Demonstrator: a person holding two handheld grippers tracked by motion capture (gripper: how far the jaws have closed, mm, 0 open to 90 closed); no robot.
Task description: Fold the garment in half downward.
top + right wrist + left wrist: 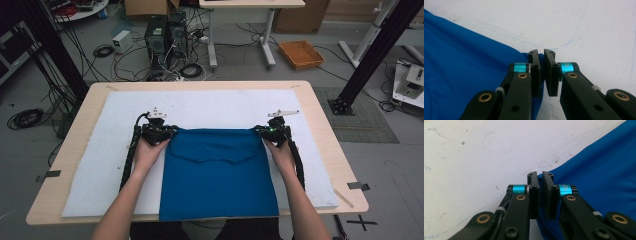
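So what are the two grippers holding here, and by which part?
Both hold the blue cloth: the left gripper is shut on its far left corner, the right gripper on its far right corner, along the far edge.

Blue cloth [218, 180] on white mat [100, 150], far corners pinched by left hand-held gripper [170, 132] and right hand-held gripper [261, 131].

Bare white mat [210, 107] lies beyond my grippers; only the blue cloth [217, 180] covers the near middle.
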